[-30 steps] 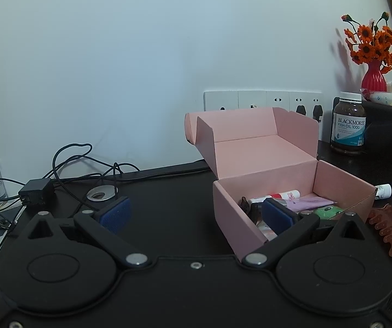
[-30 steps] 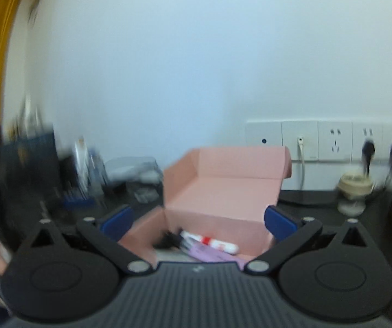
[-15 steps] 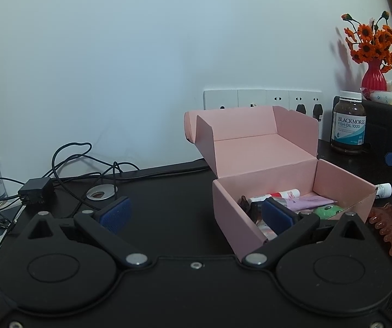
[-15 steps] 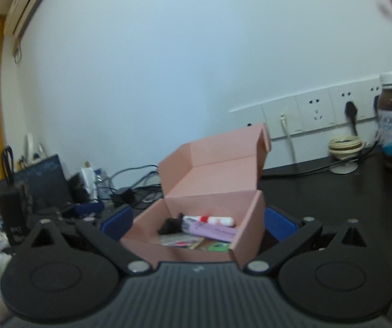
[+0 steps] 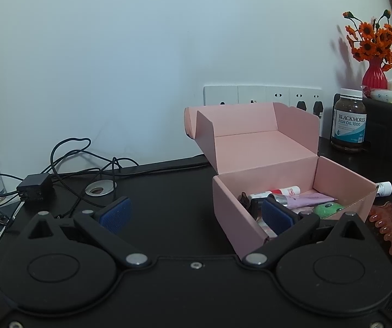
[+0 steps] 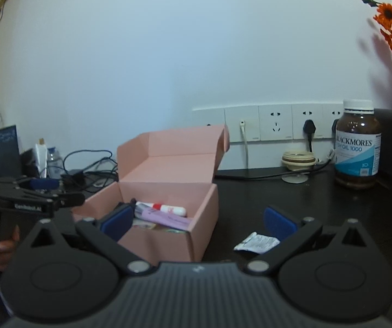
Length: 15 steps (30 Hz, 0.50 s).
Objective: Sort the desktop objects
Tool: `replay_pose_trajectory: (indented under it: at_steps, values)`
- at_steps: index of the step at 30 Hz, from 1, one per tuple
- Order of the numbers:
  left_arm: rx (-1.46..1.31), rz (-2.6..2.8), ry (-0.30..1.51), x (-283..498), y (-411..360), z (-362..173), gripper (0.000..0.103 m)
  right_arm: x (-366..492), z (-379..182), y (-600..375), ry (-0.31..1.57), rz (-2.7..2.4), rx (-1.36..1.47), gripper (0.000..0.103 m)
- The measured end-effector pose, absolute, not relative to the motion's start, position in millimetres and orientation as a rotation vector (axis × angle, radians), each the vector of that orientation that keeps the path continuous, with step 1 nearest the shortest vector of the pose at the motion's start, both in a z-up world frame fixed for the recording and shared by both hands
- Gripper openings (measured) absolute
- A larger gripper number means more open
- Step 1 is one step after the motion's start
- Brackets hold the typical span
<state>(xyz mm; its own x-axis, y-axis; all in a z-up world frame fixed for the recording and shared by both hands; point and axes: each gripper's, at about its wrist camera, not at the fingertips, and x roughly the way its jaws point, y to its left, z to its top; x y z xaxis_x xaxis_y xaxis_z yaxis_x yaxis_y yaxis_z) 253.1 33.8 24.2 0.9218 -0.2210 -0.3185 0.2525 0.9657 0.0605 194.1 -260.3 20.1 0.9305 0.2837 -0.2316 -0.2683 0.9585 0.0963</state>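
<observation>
both grippers, left gripper [image 5: 196,213] & right gripper [image 6: 198,222], open, empty; pink box [image 6: 168,213] near wall between right's fingers

Black two-finger gripper [image 5: 196,214], blue-padded fingers [image 5: 115,213] — silver pivot screws

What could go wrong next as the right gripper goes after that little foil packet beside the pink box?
The foil packet lies flat on the dark desk, so the open right gripper may scrape or skid over it. The pink box stands close on the packet's left; a finger could knock its wall. The raised lid and the fish oil bottle could be bumped on the way.
</observation>
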Motion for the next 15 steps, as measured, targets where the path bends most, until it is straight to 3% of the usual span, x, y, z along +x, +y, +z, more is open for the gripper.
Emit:
replay_pose_trajectory:
  at_steps: [15]
  values:
    - [0.114, -0.014, 0.312, 248, 29, 25, 0.103, 196, 18, -274, 0.256, 0.255, 0.152, 0.102]
